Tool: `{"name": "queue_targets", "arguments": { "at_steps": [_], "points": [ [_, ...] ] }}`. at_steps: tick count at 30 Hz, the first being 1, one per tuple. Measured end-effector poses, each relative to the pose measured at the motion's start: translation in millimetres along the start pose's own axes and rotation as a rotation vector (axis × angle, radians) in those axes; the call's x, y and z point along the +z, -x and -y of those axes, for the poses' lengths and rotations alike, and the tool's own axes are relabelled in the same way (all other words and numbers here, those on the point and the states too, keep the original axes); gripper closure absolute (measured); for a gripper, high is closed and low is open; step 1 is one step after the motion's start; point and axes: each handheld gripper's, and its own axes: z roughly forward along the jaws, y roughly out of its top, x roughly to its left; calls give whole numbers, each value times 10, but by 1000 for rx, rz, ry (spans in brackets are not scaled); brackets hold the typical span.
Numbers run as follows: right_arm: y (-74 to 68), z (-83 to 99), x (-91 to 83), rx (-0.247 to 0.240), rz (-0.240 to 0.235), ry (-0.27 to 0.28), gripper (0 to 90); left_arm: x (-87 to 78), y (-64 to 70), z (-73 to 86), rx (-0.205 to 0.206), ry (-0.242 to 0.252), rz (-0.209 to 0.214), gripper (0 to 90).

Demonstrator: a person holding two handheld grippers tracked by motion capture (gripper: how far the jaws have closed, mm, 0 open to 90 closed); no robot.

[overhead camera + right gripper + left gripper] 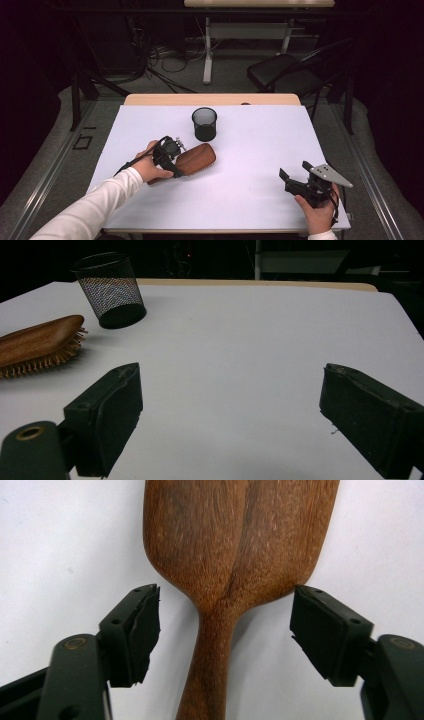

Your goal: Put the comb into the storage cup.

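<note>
A wooden hairbrush [196,158] lies bristles-down on the white table [250,150], left of centre. My left gripper [170,154] hovers over its handle end, open. In the left gripper view the brush neck [215,615] runs up between the two spread jaws, with clear gaps on both sides. My right gripper [296,176] rests at the front right of the table, open, with nothing between its jaws [227,415]. In the right gripper view the hairbrush [37,345] shows its bristles at the far left.
A black mesh cup [204,123] stands upright just behind the brush, also seen as the cup [110,290] in the right gripper view. A black chair [285,70] and a desk frame stand beyond the table's far edge.
</note>
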Motion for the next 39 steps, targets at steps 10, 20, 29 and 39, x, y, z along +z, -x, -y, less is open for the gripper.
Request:
{"name": "queue_targets", "arguments": {
  "at_steps": [10,20,29,39],
  "points": [
    [-1,2,0,5,-1,-3,107,36,-12,90,-26,10,17,347],
    [5,7,7,5,-3,-4,117,121,-24,115,-28,-1,32,448],
    [7,7,7,2,-3,-4,122,149,20,112,7,28,17,510],
    [10,8,11,1,-4,-1,125,173,23,120,21,28,-6,582]
  ]
}}
